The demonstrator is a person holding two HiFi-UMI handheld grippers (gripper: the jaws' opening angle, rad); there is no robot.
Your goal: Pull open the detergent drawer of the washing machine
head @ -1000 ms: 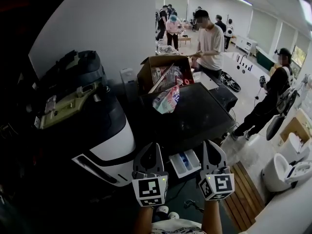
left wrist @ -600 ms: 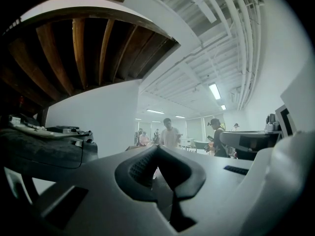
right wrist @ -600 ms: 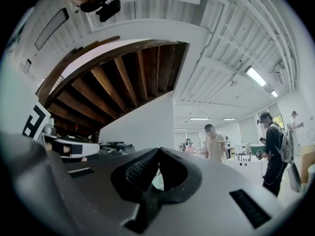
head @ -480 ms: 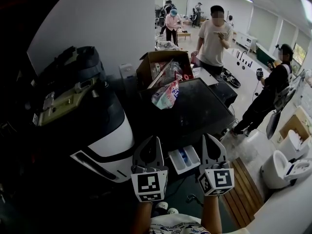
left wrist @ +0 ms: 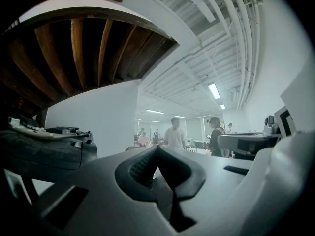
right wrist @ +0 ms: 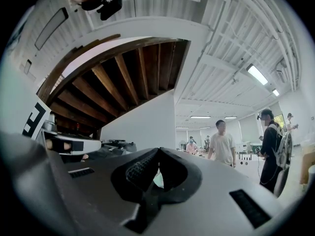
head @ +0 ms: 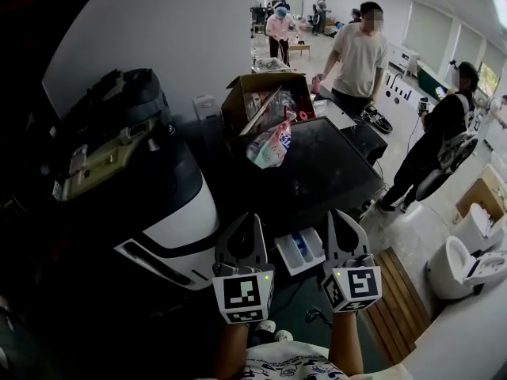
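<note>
The detergent drawer (head: 299,249) stands out of the washing machine (head: 325,182); I judge it light, stiff plastic, best held at its near lip. Jaws of left gripper (head: 249,232) and right gripper (head: 337,228): together, empty.

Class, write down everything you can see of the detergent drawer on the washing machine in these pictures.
The detergent drawer is a white, plastic-looking tray that stands pulled out from the front of the dark washing machine. Dividers split it into compartments, and the middle one holds a blue insert. In the head view it shows between the left tongs and the right tongs. Both are shut and neither holds it. Anything finer inside it is too small to tell.
</note>
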